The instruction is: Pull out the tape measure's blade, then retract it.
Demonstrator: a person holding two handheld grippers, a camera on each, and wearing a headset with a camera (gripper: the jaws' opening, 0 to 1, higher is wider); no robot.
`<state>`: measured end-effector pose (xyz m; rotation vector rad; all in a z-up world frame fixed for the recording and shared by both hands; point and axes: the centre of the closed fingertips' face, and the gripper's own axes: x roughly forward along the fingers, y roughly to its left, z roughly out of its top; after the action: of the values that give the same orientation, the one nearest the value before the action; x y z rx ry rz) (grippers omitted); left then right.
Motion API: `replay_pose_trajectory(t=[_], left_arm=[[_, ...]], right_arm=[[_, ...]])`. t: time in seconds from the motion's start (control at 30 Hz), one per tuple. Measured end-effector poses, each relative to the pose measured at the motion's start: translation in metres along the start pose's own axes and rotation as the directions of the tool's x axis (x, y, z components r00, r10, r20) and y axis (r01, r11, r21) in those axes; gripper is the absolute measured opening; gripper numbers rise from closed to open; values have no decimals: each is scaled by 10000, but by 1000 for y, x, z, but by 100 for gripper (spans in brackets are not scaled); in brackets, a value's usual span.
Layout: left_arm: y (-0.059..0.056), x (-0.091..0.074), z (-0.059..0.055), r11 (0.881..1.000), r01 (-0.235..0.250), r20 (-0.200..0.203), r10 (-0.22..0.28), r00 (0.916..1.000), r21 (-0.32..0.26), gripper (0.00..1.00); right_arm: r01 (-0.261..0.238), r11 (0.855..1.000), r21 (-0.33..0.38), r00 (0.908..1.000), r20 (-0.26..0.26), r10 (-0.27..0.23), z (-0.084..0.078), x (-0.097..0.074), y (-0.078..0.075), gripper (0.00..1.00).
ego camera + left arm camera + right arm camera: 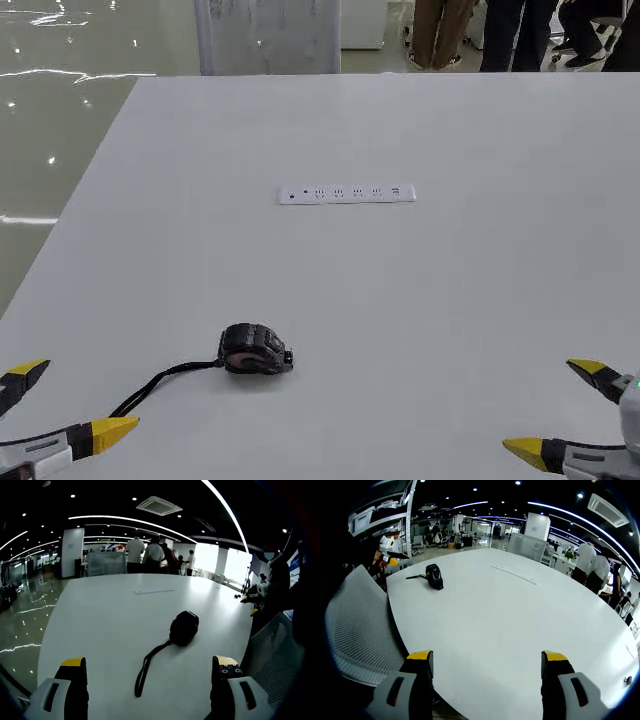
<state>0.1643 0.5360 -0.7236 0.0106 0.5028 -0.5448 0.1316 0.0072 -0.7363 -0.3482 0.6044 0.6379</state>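
Observation:
A black tape measure lies on the white table near its front edge, with a black wrist strap trailing to the left. Its blade is not pulled out. My left gripper stands open at the lower left, just short of the strap's end, nothing between its yellow-tipped fingers. In the left gripper view the tape measure and strap lie ahead of the open left gripper. My right gripper stands open at the lower right, far from the tape measure.
A white power strip lies flat in the table's middle. Several people stand beyond the far edge. A grey mesh chair back sits by the near edge. The table's left edge drops to glossy floor.

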Motion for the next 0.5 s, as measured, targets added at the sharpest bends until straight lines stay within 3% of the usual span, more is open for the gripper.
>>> replay_pose_trajectory(t=[0.07, 0.13, 0.17, 0.27, 0.37, 0.5], left_arm=[[0, -4, -3, 10000, 37, -199, -38, 9998, -41, 100], [-6, -9, -12, 9964, 323, -723, -379, 9967, -780, 100], [-6, -10, -14, 9963, 317, -823, -383, 9959, -802, 100], [-4, -14, -7, 9988, 220, -372, -204, 9991, 439, 100], [-2, -14, -10, 9998, 108, -724, -97, 9973, 152, 100], [0, -14, -6, 10000, 71, -589, -72, 9982, -6, 100]], right_arm=[[79, 10000, -1, 10000, 28, -79, -4, -5, 0, 86], [-9, 9994, 358, 10000, -18, 9, -7, -11, 2, 84], [10, 9993, 371, 10000, 22, -11, -7, -13, 2, 86], [6, 9984, 565, 10000, -19, -5, -10, -19, 6, 98], [78, 9982, 601, 10000, -59, -74, -11, -23, 8, 100], [101, 9975, 706, 9999, -69, -96, -15, -23, 8, 100]])
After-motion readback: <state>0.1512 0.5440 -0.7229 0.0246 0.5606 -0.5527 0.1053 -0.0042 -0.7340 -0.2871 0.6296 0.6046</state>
